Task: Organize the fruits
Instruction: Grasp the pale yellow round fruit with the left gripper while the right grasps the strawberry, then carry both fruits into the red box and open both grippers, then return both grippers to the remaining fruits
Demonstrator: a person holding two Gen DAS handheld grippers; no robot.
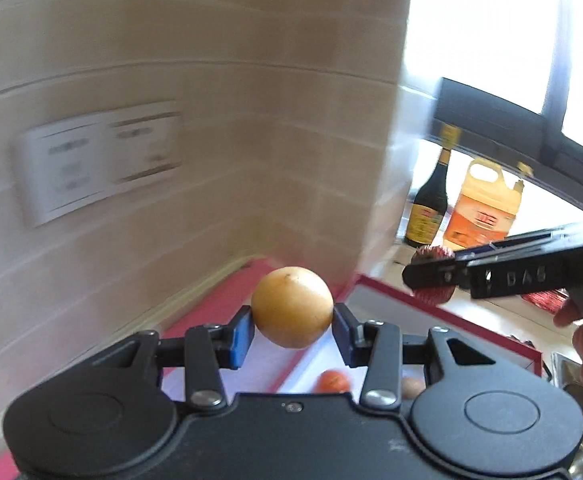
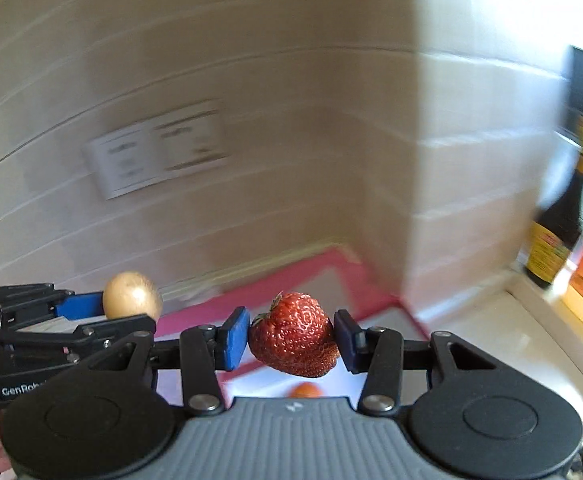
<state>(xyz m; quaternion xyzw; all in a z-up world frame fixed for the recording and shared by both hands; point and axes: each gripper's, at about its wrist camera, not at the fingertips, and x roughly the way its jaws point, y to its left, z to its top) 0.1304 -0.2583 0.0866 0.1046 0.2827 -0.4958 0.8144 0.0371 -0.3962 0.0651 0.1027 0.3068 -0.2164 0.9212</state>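
Note:
My left gripper (image 1: pixel 293 330) is shut on a round yellow-brown fruit (image 1: pixel 291 306) and holds it in the air above a red-rimmed white box (image 1: pixel 443 312). My right gripper (image 2: pixel 291 338) is shut on a red strawberry (image 2: pixel 293 334), also held above the box (image 2: pixel 331 268). In the left wrist view the right gripper (image 1: pixel 429 276) shows at the right with the strawberry (image 1: pixel 431 298) between its jaws. In the right wrist view the left gripper (image 2: pixel 131 312) shows at the left with the yellow-brown fruit (image 2: pixel 131 296). A small orange fruit (image 1: pixel 333 381) lies in the box below.
A tiled wall with a white socket plate (image 1: pixel 99 160) rises close ahead. A dark bottle (image 1: pixel 431 204) and a yellow-orange jug (image 1: pixel 483 212) stand on the sill at the right. A pale brown fruit (image 1: pixel 411 387) lies in the box. White counter (image 2: pixel 491 320) lies to the right.

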